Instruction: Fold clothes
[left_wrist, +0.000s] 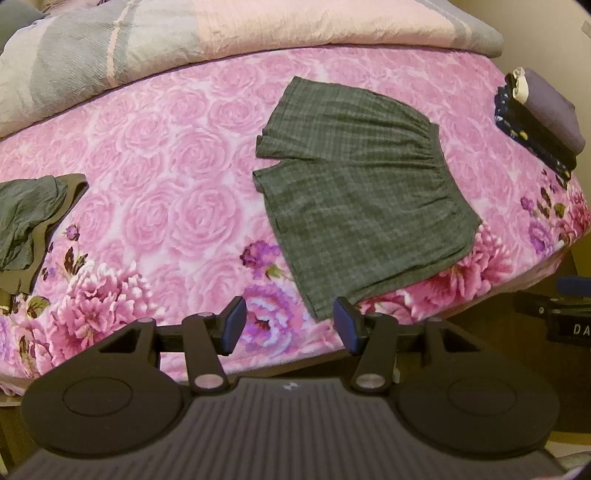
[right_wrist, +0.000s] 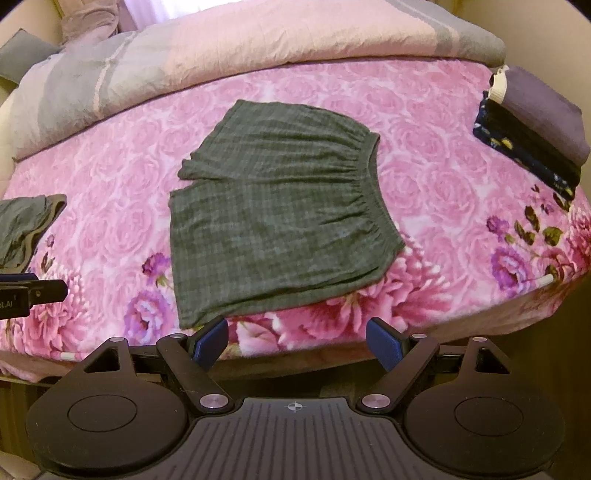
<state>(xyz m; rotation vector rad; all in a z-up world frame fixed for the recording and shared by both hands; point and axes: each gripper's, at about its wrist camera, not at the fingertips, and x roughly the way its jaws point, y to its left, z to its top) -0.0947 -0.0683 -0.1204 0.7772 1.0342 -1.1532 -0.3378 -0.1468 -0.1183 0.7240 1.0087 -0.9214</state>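
A pair of grey-green checked shorts (left_wrist: 354, 192) lies flat and unfolded on the pink flowered bedspread (left_wrist: 166, 155), waistband to the right, legs to the left. It also shows in the right wrist view (right_wrist: 273, 218). My left gripper (left_wrist: 290, 326) is open and empty, just short of the near hem of the shorts at the bed's front edge. My right gripper (right_wrist: 297, 343) is open and empty, just short of the same near edge. The left gripper's side (right_wrist: 22, 291) shows at the left of the right wrist view.
A crumpled olive-grey garment (left_wrist: 29, 225) lies at the bed's left edge. A stack of folded clothes (left_wrist: 539, 125), purple on top of dark floral, sits at the far right. A pink and grey duvet (left_wrist: 221, 40) is bunched along the back.
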